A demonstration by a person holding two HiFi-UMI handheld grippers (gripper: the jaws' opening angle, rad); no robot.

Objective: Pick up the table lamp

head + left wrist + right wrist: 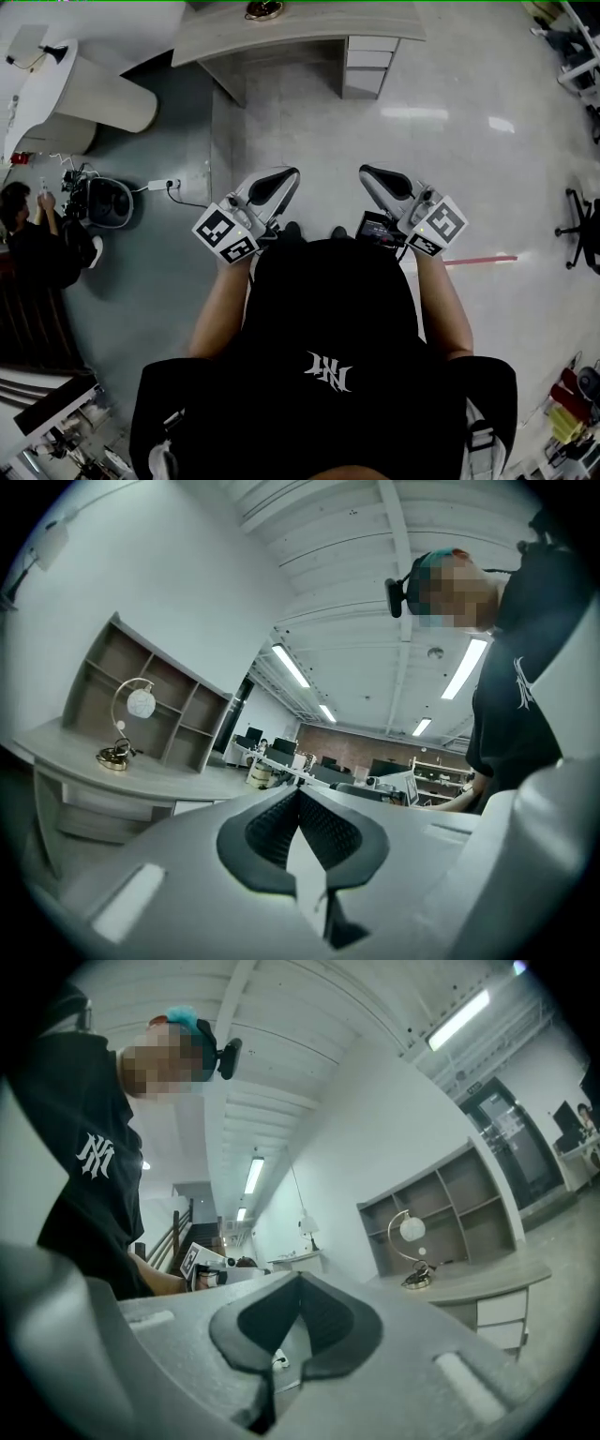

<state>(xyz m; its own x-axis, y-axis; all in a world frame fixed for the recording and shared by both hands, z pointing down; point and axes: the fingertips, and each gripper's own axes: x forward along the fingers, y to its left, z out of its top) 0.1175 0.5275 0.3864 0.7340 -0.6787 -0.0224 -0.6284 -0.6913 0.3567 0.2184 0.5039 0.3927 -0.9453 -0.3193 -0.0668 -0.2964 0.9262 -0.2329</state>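
Pressed together, left claw (298, 799) and right claw (300, 1283) — table lamp (129, 726) on desk (56, 750), shelf (183, 719) behind.

Black shirt (319, 309), white crest (328, 373); perhaps teal cap (441, 557).

The table lamp (264, 9) on the desk (300, 33) is cut off by the head view's top edge

Glossy floor (459, 159), matt wooden desk (309, 33), shiny brassy table lamp (113, 757).
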